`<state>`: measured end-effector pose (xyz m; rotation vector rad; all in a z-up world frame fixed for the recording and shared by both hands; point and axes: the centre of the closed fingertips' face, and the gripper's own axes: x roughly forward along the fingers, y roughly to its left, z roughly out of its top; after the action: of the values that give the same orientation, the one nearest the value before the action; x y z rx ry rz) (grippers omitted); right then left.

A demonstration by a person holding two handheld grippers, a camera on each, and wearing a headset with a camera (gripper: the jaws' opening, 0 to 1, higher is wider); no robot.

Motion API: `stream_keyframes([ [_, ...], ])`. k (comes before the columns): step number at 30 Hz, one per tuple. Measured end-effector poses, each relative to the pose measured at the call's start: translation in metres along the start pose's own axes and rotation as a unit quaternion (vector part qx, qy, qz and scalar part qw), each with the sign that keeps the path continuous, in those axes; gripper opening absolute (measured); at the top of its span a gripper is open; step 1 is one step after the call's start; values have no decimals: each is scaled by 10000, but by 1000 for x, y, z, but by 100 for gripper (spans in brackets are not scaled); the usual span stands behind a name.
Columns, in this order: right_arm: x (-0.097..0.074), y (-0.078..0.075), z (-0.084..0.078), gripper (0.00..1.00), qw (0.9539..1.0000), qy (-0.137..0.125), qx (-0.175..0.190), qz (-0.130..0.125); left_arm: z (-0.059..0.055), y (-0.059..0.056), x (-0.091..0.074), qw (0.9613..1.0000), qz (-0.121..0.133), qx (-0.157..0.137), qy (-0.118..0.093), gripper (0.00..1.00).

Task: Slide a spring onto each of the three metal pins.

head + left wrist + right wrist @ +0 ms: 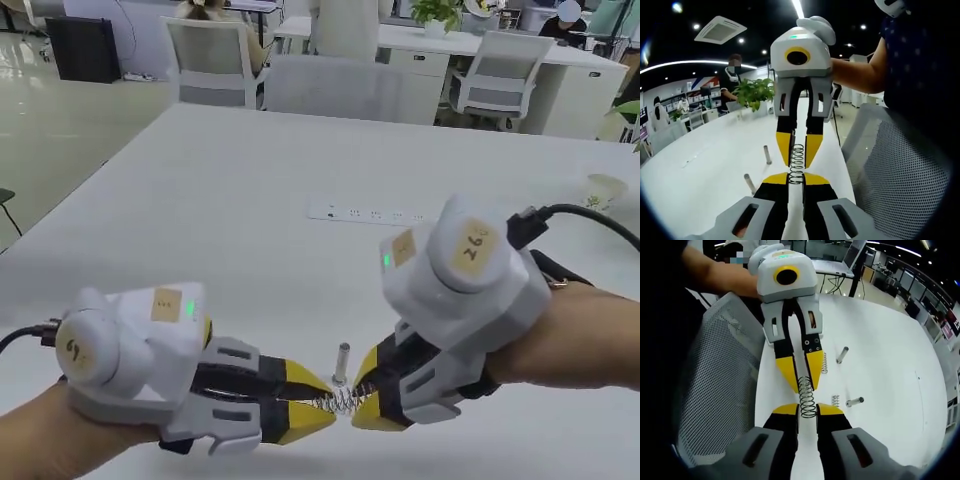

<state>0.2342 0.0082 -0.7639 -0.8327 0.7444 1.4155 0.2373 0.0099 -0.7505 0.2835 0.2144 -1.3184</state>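
Both ends of spring (342,402) clamped
Closed on it with left tongs (795,178) and right tongs (808,410); release one end, square it over upright pin (343,362) just on far side, lower straight.

Forearms angled inward, the left gripper (327,402) and right gripper (359,403) meet tip to tip, each with jaws pinched on one end of a spring (343,402).

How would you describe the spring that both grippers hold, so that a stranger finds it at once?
On the table, near its front edge, the left gripper and the right gripper meet tip to tip. The spring runs between their yellow jaws, gripped at both ends; the other springs lie loose.
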Motion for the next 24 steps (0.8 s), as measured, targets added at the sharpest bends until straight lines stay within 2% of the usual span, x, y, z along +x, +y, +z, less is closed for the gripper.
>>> stream_keyframes([
  [13, -6, -2, 7, 9, 9999, -1, -106, -83, 2, 1, 0, 10000, -4, 1, -70, 2],
  [24, -8, 1, 18, 9, 9998, -21, -174, 0, 0, 0, 2, 10000, -41, -4, -32, 2],
])
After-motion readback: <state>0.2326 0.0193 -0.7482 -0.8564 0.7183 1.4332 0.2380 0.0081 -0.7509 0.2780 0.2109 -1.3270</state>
